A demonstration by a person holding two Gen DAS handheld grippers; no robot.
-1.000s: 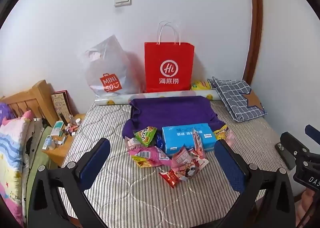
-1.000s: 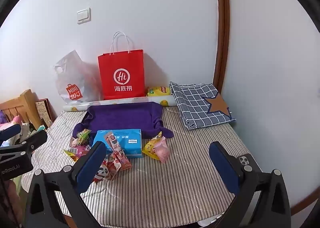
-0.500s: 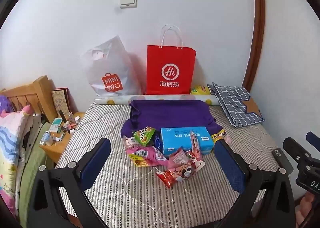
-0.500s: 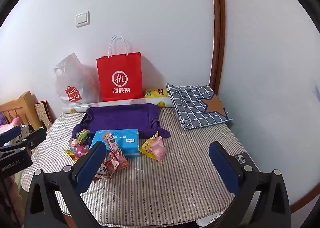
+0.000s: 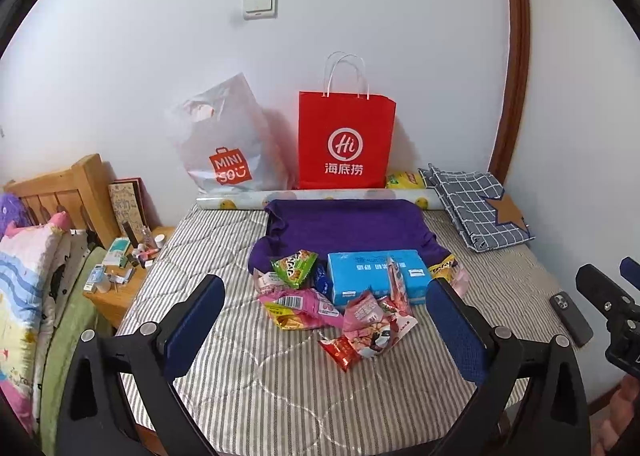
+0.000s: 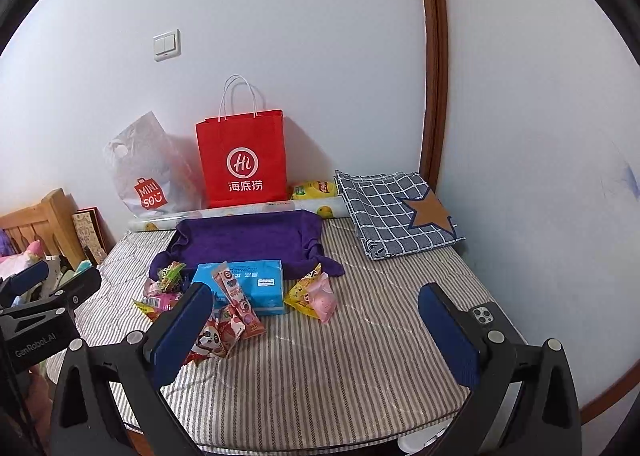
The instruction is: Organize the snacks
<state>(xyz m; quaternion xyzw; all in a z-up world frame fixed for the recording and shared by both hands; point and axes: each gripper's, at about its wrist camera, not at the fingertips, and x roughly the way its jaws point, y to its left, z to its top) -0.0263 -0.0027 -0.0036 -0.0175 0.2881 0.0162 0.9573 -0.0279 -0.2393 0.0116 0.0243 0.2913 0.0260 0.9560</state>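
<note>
Several snack packets lie heaped on a striped mattress (image 5: pixel 280 388) around a blue box (image 5: pixel 374 276) (image 6: pixel 256 284): a green packet (image 5: pixel 294 267), a pink packet (image 5: pixel 302 302), red-and-pink packets (image 5: pixel 370 330) (image 6: pixel 216 338) and a yellow-pink packet (image 6: pixel 314 296). Behind them a purple cloth (image 5: pixel 344 230) (image 6: pixel 250 240) is spread out. My left gripper (image 5: pixel 324 330) is open and held back from the pile, nothing between its fingers. My right gripper (image 6: pixel 314 334) is open too, empty, above the mattress front.
A red paper bag (image 5: pixel 346 144) and a white plastic bag (image 5: pixel 224 144) lean on the back wall. A checked folded cloth (image 6: pixel 394 212) lies at back right. A phone (image 6: pixel 486 314) rests by the right edge. At left stands a cluttered wooden nightstand (image 5: pixel 120 276).
Both grippers have drawn back and risen a little, so the bed and snacks look smaller and lower in the views. Nothing on the bed has moved. Both stay open.
</note>
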